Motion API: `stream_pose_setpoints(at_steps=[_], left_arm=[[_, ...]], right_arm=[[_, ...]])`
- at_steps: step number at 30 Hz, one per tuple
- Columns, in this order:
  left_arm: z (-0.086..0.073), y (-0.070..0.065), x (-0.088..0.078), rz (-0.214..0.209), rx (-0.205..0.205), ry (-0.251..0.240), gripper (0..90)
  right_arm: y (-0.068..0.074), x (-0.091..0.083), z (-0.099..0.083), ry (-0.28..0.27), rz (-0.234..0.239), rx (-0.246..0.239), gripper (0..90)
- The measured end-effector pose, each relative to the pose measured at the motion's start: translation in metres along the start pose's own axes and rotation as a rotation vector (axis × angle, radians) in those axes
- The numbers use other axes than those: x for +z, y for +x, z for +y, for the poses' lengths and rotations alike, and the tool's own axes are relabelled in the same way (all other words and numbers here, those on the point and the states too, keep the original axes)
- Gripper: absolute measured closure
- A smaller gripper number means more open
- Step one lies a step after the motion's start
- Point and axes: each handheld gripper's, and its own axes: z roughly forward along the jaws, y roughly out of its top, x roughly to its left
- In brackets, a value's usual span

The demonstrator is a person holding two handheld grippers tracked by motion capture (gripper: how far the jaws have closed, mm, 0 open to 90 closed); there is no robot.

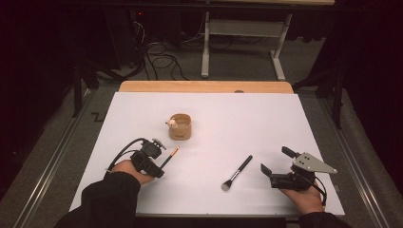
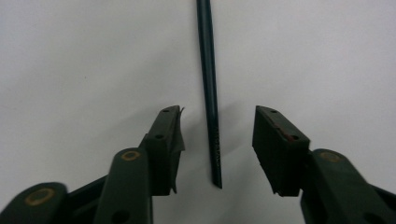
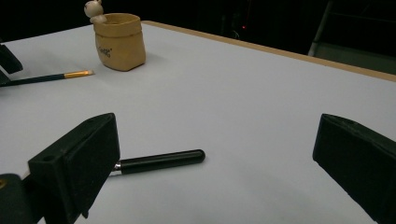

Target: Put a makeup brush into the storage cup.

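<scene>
Lying between open left tongs (image 2: 217,140): slim dark brush (image 2: 208,93).

The left gripper (image 1: 161,167) hangs low over the table near its front left corner, held in the left hand (image 1: 128,170), fingers (image 2: 164,140) spread apart. The right gripper (image 1: 277,165) sits near the front right corner in the right hand (image 1: 306,197), its fingers (image 3: 79,163) spread wide, angled toward the table's middle.

Matt white table cover (image 1: 266,123), wooden table edge (image 1: 204,86) (pale), glossy black brush handle (image 3: 161,161), matt tan pot (image 3: 120,42)
</scene>
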Motion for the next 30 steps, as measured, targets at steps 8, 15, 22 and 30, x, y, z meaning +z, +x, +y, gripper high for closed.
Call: stream_pose_setpoints(at_steps=[8, 15, 22, 30], left_arm=[[0.0016, -0.0004, 0.0025, 0.000, 0.004, 0.019, 65.4], [0.0032, -0.0006, 0.0054, -0.001, 0.004, 0.029, 72.1], [0.0045, 0.0014, 0.0061, 0.007, 0.004, 0.041, 75.3], [0.0065, -0.0005, 0.0096, 0.016, 0.018, 0.063, 77.6]], right_arm=[[0.0007, 0.0000, 0.0000, 0.004, 0.003, 0.003, 1.8], [0.0007, 0.0005, -0.0001, 0.001, 0.006, -0.004, 2.0], [0.0008, 0.0006, -0.0001, 0.002, 0.007, -0.005, 2.1], [0.0007, 0.0007, -0.0001, 0.002, 0.008, -0.007, 2.1]])
